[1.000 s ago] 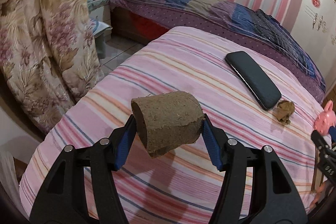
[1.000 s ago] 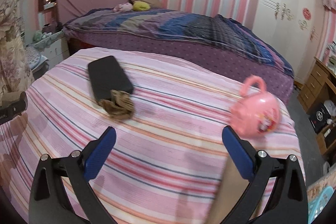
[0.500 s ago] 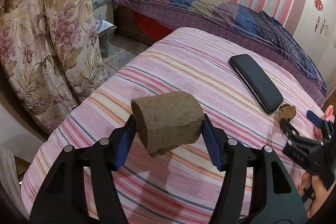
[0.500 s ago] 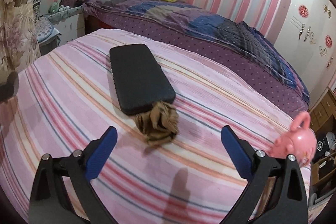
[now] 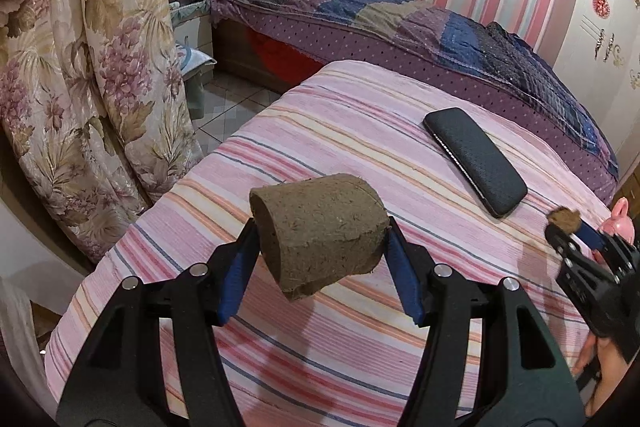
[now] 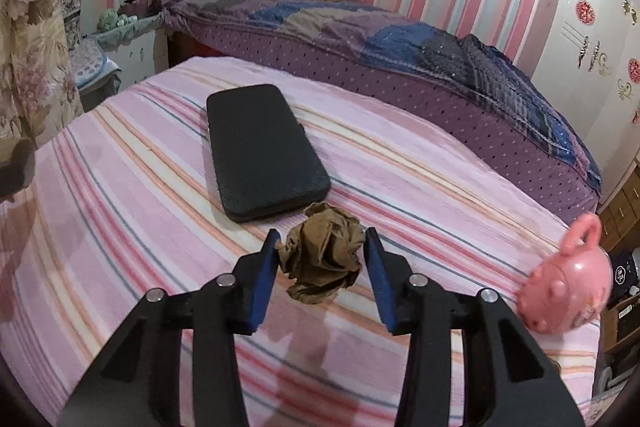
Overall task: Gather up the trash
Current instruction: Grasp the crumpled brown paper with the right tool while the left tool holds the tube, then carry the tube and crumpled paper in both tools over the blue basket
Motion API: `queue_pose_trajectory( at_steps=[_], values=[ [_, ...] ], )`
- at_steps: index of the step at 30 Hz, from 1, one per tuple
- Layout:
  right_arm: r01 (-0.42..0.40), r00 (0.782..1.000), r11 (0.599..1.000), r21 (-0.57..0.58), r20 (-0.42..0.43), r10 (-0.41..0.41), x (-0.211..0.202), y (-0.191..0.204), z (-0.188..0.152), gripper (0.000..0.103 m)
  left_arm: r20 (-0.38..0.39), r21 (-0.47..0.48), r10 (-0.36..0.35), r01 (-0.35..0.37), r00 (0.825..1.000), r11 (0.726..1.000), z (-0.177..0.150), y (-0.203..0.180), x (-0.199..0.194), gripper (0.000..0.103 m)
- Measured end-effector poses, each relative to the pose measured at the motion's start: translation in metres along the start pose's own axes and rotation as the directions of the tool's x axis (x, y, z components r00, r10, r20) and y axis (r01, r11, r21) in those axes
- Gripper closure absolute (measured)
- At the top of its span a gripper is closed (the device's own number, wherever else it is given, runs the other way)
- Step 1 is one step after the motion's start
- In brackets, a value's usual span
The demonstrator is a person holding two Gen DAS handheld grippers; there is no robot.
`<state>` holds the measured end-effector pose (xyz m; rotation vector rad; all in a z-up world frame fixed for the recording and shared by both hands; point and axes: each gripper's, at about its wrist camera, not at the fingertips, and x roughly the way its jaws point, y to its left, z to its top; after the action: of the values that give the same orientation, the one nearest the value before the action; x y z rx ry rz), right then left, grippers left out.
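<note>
My left gripper [image 5: 318,259] is shut on a brown cardboard roll [image 5: 320,231] and holds it above the pink striped sheet [image 5: 360,131]. My right gripper [image 6: 322,263] is closed on a crumpled brown paper wad [image 6: 324,259], just in front of a black case [image 6: 264,151]. In the left wrist view the right gripper [image 5: 568,231] shows at the right edge with the wad [image 5: 564,221] at its tip.
The black case [image 5: 476,163] lies on the striped sheet. A pink piggy bank [image 6: 568,291] sits at the right edge. A purple-quilted bed [image 6: 360,31] stands behind. A floral curtain [image 5: 88,67] hangs at the left, over a tiled floor [image 5: 228,103].
My right gripper moved forward to the paper wad and closed on it. My left gripper still holds the cardboard roll, its view shifted slightly.
</note>
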<state>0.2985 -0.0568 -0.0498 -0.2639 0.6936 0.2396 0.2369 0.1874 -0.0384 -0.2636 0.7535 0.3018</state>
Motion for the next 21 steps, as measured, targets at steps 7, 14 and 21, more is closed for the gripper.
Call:
queue_pose_trajectory(
  at_steps=[7,14,21],
  values=[
    [0.065,0.998,0.998,0.017,0.015,-0.065,-0.056,-0.033,-0.035,0.06,0.026,0.046,-0.034,0.033,0.999,0.998,-0.004,-0.022,-0.016,0.043],
    [0.146,0.989,0.986,0.081,0.022,-0.148,-0.109,-0.072,-0.077,0.06,0.034,0.123,-0.099,0.094,0.995,0.988,-0.022,-0.065,-0.034,0.043],
    [0.227,0.973,0.96,0.166,-0.004,-0.229,-0.149,-0.113,-0.122,0.06,0.016,0.219,-0.21,0.201,0.978,0.955,-0.048,-0.118,-0.056,0.042]
  ],
)
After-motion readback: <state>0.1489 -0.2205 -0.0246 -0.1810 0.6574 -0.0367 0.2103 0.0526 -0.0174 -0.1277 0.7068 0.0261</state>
